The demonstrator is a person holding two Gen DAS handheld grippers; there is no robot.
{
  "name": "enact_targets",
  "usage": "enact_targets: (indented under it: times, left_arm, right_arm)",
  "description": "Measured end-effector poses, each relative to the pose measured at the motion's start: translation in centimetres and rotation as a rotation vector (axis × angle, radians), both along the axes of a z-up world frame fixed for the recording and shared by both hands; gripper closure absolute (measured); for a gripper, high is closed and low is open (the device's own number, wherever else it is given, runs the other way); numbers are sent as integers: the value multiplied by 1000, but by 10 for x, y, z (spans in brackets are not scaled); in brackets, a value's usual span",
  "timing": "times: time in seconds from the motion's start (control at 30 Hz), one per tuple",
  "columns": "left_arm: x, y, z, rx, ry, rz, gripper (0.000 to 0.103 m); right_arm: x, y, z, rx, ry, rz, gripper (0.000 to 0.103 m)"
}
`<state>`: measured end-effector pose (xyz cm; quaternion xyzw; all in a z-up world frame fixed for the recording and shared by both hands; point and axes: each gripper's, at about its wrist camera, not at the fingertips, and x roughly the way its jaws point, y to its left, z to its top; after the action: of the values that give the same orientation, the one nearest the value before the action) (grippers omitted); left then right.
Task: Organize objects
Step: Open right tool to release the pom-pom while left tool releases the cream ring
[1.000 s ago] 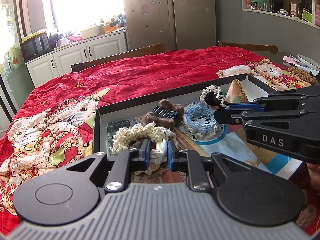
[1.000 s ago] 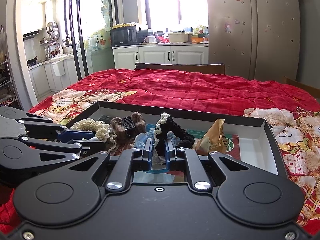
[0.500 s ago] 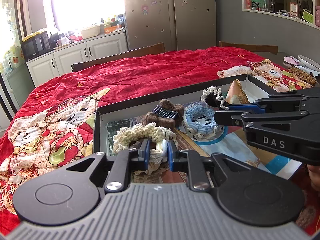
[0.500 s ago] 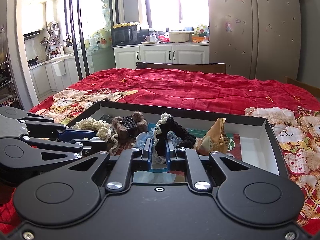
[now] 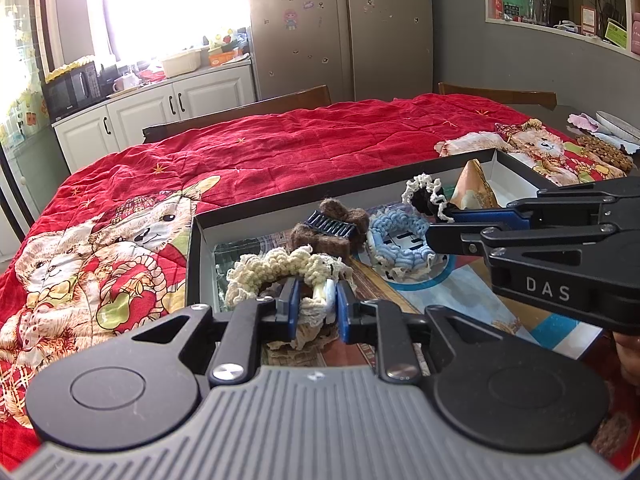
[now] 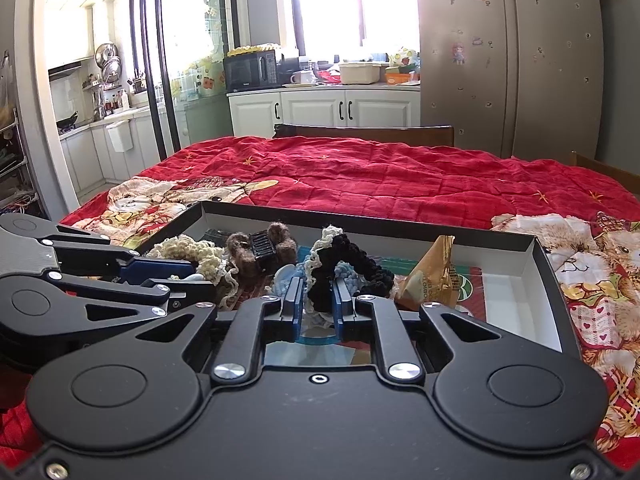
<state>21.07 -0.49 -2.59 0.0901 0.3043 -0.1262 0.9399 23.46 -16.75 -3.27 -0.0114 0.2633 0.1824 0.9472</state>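
Note:
A black-rimmed box (image 5: 280, 204) sits on the red quilt and holds crocheted hair ties. My left gripper (image 5: 317, 308) is shut on a cream crocheted scrunchie (image 5: 280, 266) at the box's near left. My right gripper (image 6: 316, 304) is shut on a black scrunchie with white trim (image 6: 348, 256), which also shows in the left wrist view (image 5: 424, 196). A blue crocheted scrunchie (image 5: 400, 240) and a brown fuzzy hair clip (image 5: 332, 226) lie between them. The box rim also shows in the right wrist view (image 6: 400, 222).
A gold snack packet (image 6: 434, 276) stands in the box to the right. The red quilt (image 5: 300, 148) covers the table. Wooden chair backs (image 6: 364, 134) stand behind it. A plate and cloths (image 5: 608, 128) lie at the far right.
Both grippers stay shut on their scrunchies. The right gripper has lifted the black scrunchie slightly. The left gripper has hardly moved.

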Motion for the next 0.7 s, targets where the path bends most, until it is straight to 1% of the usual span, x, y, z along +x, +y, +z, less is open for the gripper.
enact_targets:
  times: [0.17, 0.2, 0.27, 0.3, 0.4, 0.53, 0.57, 0.63, 0.7]
  left_arm:
    - [-1, 0, 0, -1, -4, 1, 74]
    - [-1, 0, 0, -1, -7, 0, 72]
    - [-2, 0, 0, -4, -9, -2, 65]
    - [-2, 0, 1, -6, -11, -2, 58]
    - [-3, 0, 2, -8, -20, -1, 57]
    - [-5, 0, 5, -19, -30, -2, 49]
    - [-5, 0, 5, -19, -33, -2, 49]
    - [-6, 0, 6, -20, -36, -1, 47]
    - [-7, 1, 6, -21, -38, 0, 46]
  right_arm:
    - [0, 1, 0, 0, 1, 4, 85]
    - [0, 1, 0, 0, 1, 2, 85]
    - [-1, 1, 0, 0, 1, 2, 85]
    - [0, 1, 0, 0, 1, 2, 84]
    - [-2, 1, 0, 5, -3, 0, 78]
    - [-3, 1, 2, 7, -10, 0, 73]
    - [-3, 0, 2, 7, -12, 0, 71]
    - [-4, 1, 3, 3, -17, -4, 65]
    - [-4, 0, 3, 2, -20, -8, 64]
